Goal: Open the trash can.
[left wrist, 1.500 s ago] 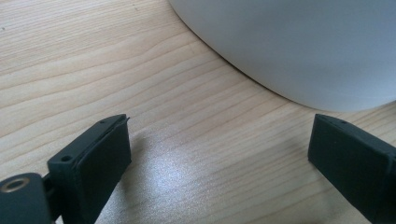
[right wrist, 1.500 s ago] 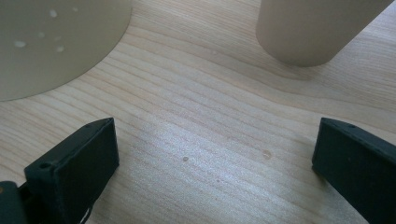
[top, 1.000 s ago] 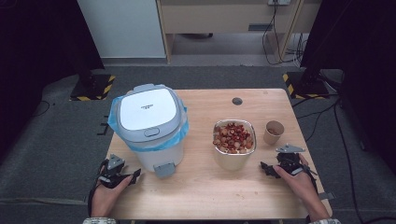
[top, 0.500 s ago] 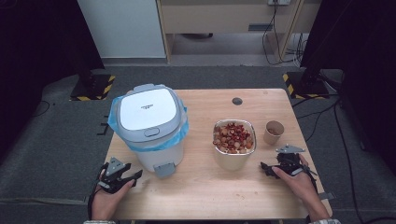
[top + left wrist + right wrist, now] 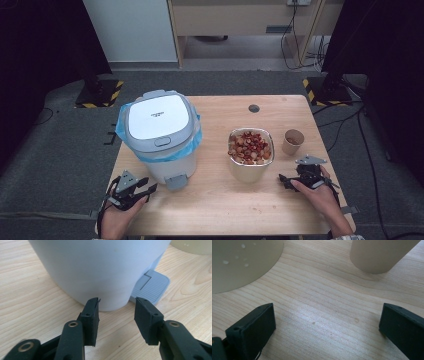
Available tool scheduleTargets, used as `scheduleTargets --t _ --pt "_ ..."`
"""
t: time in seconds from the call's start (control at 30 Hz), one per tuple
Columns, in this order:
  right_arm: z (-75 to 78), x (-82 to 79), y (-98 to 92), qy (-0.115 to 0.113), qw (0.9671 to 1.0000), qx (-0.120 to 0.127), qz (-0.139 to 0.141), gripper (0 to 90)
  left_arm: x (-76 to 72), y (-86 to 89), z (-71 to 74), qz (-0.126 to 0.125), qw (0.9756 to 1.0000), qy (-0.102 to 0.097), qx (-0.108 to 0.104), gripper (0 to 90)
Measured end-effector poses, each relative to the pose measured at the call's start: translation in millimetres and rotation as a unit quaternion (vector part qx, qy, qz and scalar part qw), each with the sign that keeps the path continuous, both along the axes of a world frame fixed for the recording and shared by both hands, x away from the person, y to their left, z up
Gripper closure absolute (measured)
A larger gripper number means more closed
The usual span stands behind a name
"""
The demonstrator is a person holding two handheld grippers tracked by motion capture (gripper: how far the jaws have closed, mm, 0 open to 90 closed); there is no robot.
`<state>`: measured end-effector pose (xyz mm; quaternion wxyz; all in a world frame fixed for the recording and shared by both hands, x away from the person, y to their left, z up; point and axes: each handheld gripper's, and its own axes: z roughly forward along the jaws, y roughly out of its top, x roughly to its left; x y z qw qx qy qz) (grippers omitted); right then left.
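Closing in, the left hand-held gripper [image 5: 142, 189] has narrowed its empty jaws just before the bin's [image 5: 159, 131] pedal [image 5: 151, 287]; the right hand-held gripper [image 5: 287, 181] gapes wide beside the bowl [image 5: 251, 160].

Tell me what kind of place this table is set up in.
Probably a lab or recording studio, not a home kitchen. Black curtains hang at both sides, weighted stand bases with yellow-black hazard tape sit on grey carpet, and cables trail under a cabinet behind the wooden table.
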<state>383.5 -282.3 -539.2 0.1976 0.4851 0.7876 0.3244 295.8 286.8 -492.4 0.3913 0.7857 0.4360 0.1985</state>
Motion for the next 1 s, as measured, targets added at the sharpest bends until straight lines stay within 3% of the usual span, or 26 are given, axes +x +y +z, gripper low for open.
scheduleTargets --t 0.17,0.43,0.77,0.9,1.0 --pt "0.0 0.0 0.0 0.0 1.0 0.0 0.0 0.9 -1.9 -3.0 2.9 -0.003 0.9999 -0.005 -0.011 55.7" --pt "0.0 0.0 0.0 -0.001 1.0 -0.001 0.0 0.8 -1.3 -17.5 3.9 -0.028 0.9996 -0.009 -0.003 57.0" --pt "0.1 -0.2 0.2 -0.001 1.0 -0.002 0.0 0.8 1.0 -23.6 3.8 -0.037 0.9993 -0.007 -0.007 58.9" --pt "0.1 -0.3 0.3 0.0 1.0 -0.001 -0.001 0.8 3.6 -30.0 3.4 -0.046 0.9989 -0.009 -0.007 64.0" --pt "0.1 -0.3 0.4 0.0 1.0 -0.001 -0.001 0.8 5.8 -39.1 2.5 -0.06 0.9982 -0.01 0.0 72.8"
